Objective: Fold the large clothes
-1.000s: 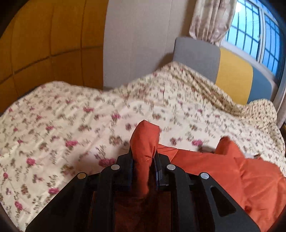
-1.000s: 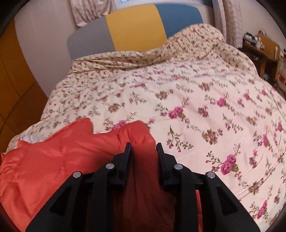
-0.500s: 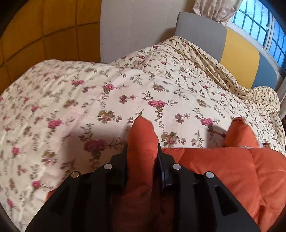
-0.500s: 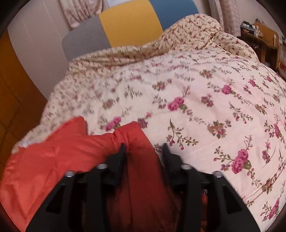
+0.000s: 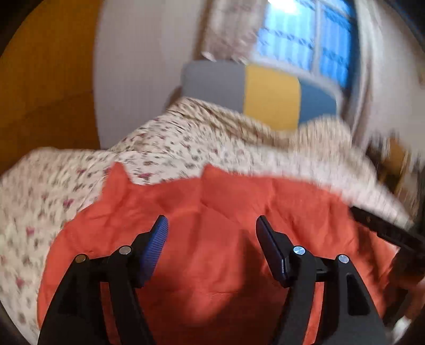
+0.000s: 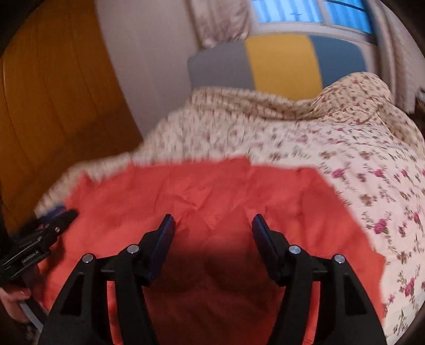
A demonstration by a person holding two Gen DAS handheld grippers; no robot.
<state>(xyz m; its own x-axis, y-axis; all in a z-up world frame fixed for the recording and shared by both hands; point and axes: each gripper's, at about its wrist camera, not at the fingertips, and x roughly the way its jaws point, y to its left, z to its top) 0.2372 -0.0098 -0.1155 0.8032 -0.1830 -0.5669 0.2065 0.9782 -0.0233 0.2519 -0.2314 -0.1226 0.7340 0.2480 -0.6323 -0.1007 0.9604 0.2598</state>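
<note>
Nearest the left wrist camera, the left gripper [image 5: 211, 225] stands wide apart with nothing between its blue ribbed pads [image 5: 156, 244]. Its jaws have just been opening; a second ago they pinched a raised fold of the orange fabric, which has now dropped away. The right gripper [image 6: 212, 224] shows the same: jaws have just been opening, now spread with only flat cloth below, where earlier a bunched edge sat between them.

Just beyond both grippers, the orange padded garment [image 6: 225, 191] lies spread on the bed, its far edge showing two small peaks in the left view. It looks like a quilted jacket or coat, though blur hides detail. The release suggests one fold has been laid down and the next grasp is yet to be chosen.

Under and past the garment lies a cream floral quilt [image 6: 358, 159]. Farther back stands a headboard [image 6: 279, 63] in grey, yellow and blue panels, with a curtained window [image 6: 305, 13] above it.
</note>
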